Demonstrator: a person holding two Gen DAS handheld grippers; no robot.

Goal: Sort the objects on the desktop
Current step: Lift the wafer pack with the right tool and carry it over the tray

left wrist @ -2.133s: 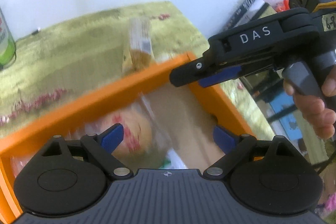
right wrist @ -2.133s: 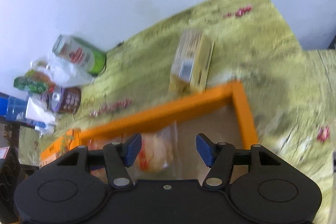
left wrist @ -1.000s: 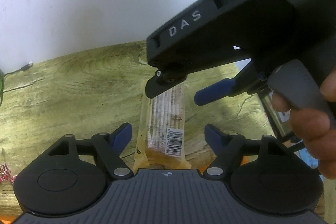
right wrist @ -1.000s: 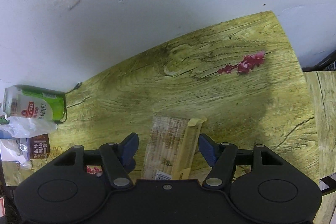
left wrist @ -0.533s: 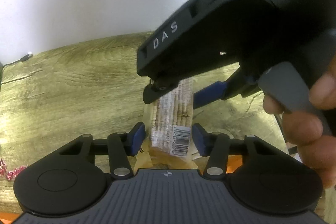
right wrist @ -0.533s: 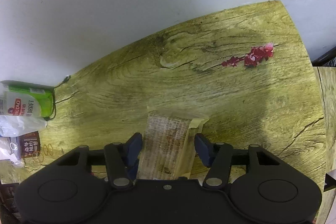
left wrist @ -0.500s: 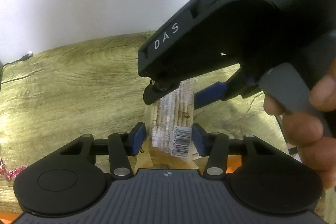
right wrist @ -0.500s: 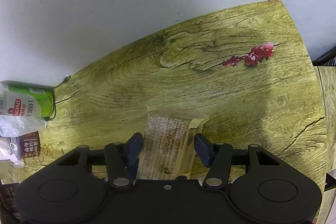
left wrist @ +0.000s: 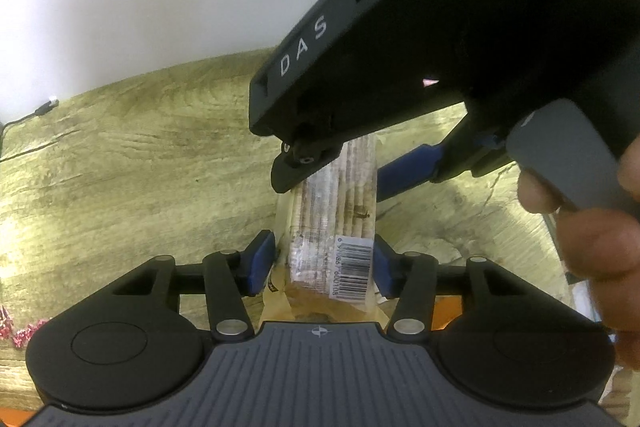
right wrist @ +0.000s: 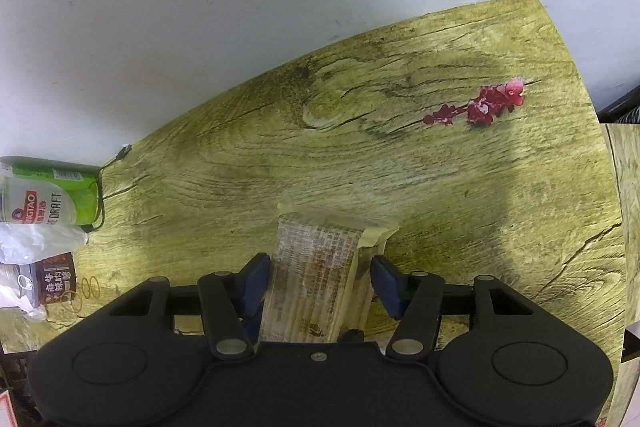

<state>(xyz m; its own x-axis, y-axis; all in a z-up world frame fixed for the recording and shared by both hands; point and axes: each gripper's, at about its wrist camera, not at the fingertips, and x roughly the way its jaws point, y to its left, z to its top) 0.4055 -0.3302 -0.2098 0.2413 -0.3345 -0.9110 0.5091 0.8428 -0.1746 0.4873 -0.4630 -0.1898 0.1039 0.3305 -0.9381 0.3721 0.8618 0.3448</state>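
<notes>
A long cracker packet (left wrist: 340, 219) in clear wrap with a barcode label lies on the yellow-green wood-grain table (left wrist: 140, 167). My left gripper (left wrist: 324, 267) is shut on its near end, both blue pads pressing the sides. My right gripper (left wrist: 340, 175) comes in from the upper right and straddles the far end of the packet. In the right wrist view the packet (right wrist: 316, 255) sits between the right gripper (right wrist: 318, 283) fingers, the left pad against it and the right pad close at its yellow edge. A person's hand (left wrist: 592, 247) holds the right gripper's handle.
A green can (right wrist: 48, 195) lies on its side at the table's far left beside a white plastic bag (right wrist: 36, 239) and a brown cup (right wrist: 52, 283). An orange tray edge (left wrist: 452, 315) shows just behind the left gripper. The white wall (right wrist: 280, 7) borders the table's back.
Both grippers left the orange tray, moved over the cracker packet and narrowed their fingers around it. In the last half second little has moved.
</notes>
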